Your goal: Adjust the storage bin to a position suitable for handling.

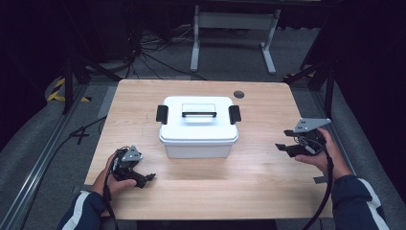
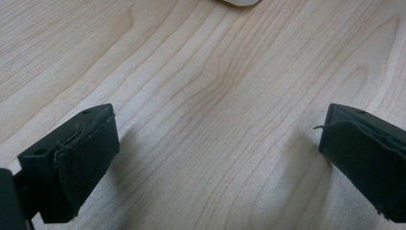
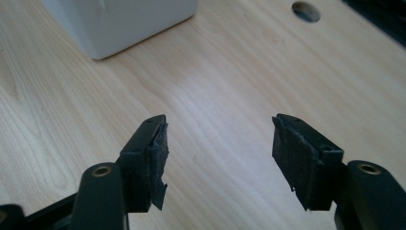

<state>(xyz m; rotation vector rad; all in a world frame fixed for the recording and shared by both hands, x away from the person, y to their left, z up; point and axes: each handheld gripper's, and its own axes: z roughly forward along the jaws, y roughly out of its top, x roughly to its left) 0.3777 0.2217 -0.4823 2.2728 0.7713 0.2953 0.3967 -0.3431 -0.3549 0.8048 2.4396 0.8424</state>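
— Where's the box sitting, and where have you got the tongs?

— The white storage box [image 1: 198, 127] stands in the middle of the desk [image 1: 249, 182], a little toward the far side, lid on, black handle [image 1: 199, 114] lying flat on top and a black latch [image 1: 162, 114] at each end. My left tongs [image 1: 149, 178] are low at the near left, well apart from the box; my right tongs [image 1: 282, 140] are out to the right, raised a bit off the wood, pointing in toward it.

— Open or closed?

— Both spread wide with nothing between them. In the left gripper view I see bare wood grain between the pads [image 2: 91, 158], with just a sliver of the box's corner [image 2: 239, 2] at the top edge. In the right gripper view the gap frames bare desk, the box's corner [image 3: 124, 24] at the upper left and the cable hole [image 3: 305, 11] beyond.

— Why one on each side?

— I'd judge it's because the latches sit at the two ends. Flanking the box lets each hand reach its own latch, and the open jaws are ready to take one without a pause.
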